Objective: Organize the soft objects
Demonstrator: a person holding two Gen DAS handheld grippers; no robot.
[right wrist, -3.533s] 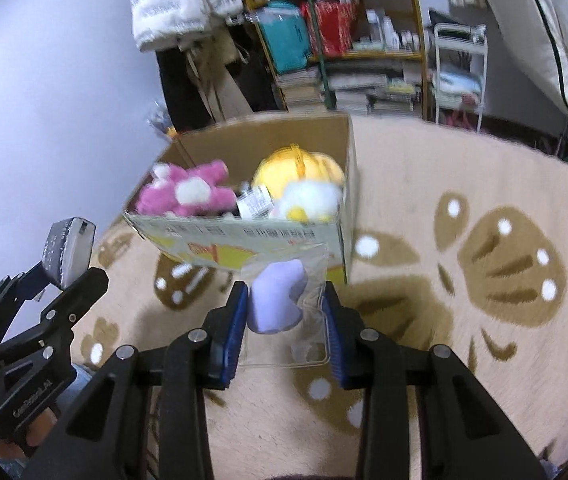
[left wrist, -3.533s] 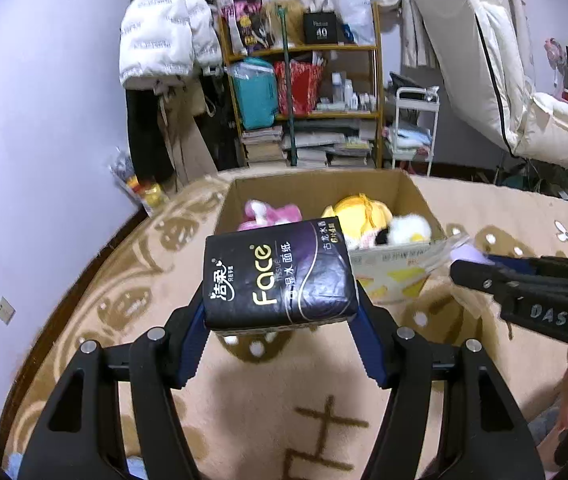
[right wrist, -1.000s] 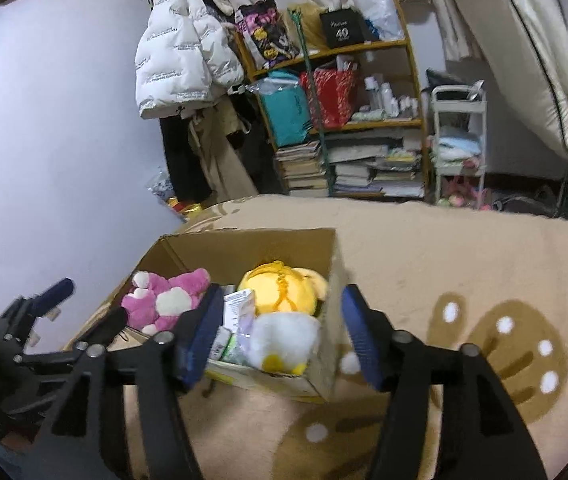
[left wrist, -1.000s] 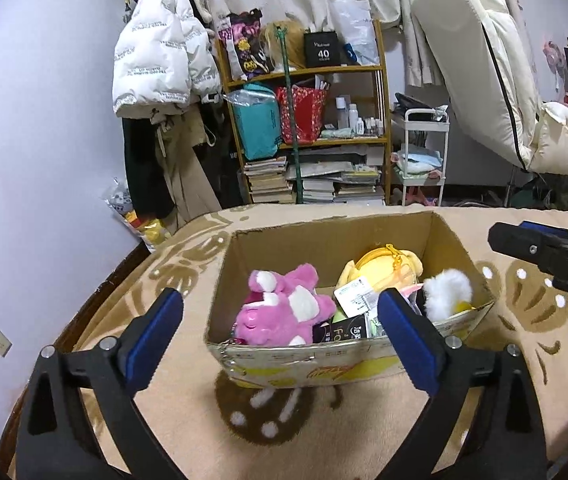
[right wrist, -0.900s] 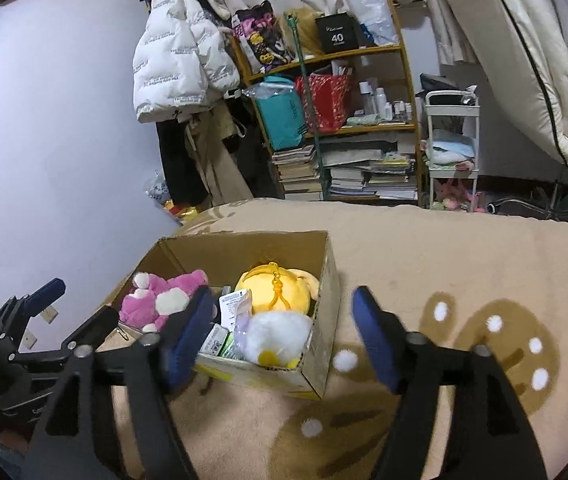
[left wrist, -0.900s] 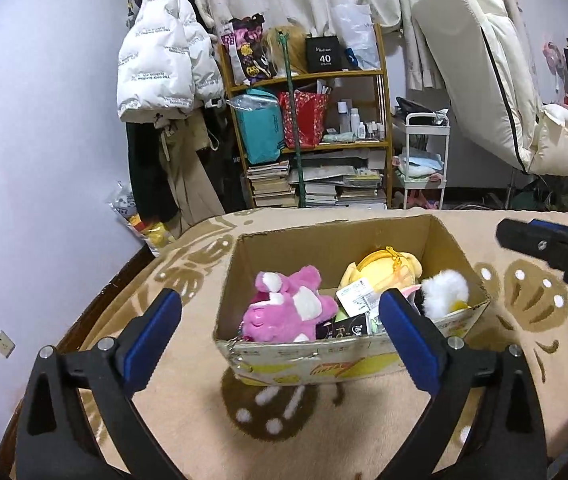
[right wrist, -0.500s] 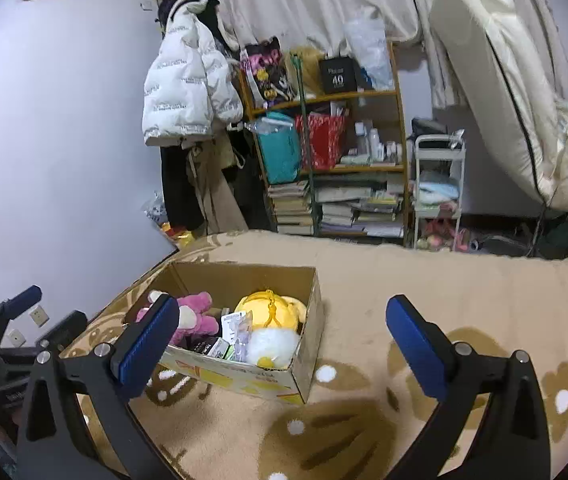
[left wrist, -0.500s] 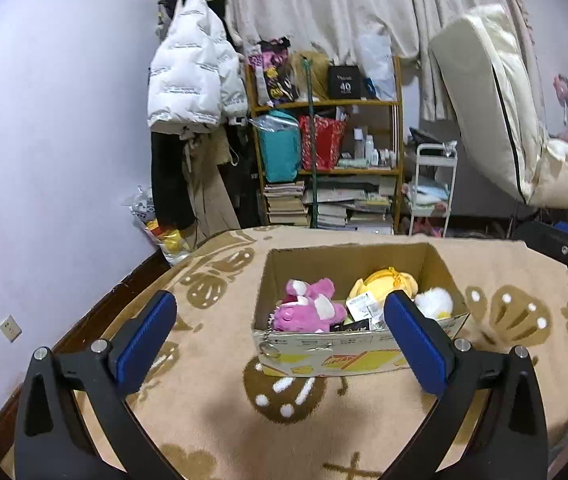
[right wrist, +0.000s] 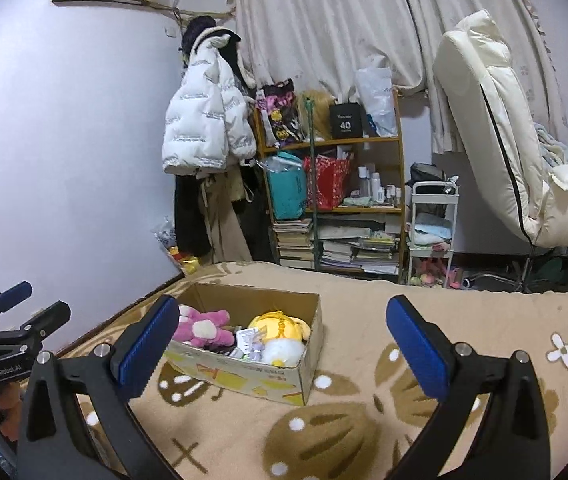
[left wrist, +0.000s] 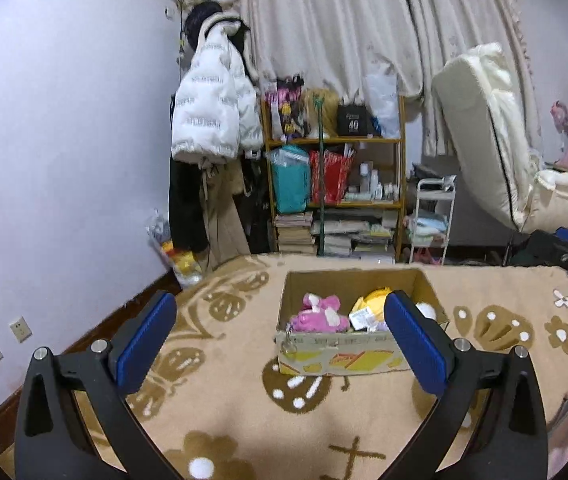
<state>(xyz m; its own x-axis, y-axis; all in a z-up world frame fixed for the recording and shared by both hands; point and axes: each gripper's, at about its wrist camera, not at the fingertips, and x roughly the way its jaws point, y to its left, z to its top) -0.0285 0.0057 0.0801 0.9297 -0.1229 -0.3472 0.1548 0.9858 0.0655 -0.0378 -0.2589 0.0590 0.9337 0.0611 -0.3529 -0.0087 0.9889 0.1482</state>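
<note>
the left gripper point(left wrist: 280, 336) and the right gripper point(right wrist: 280, 340) hang over the patterned tan blanket point(left wrist: 224, 408) with jaws spread wide and nothing between them. beyond, the cardboard box point(left wrist: 336, 354) holds a pink plush point(left wrist: 318, 316), a yellow plush point(right wrist: 280, 326) and small packets. a cluttered bookshelf point(left wrist: 336, 200) stands behind.

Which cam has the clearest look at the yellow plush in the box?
Right wrist: the yellow plush sits unobstructed in the cardboard box. In the left wrist view, the left gripper's blue pad covers much of the plush.
</note>
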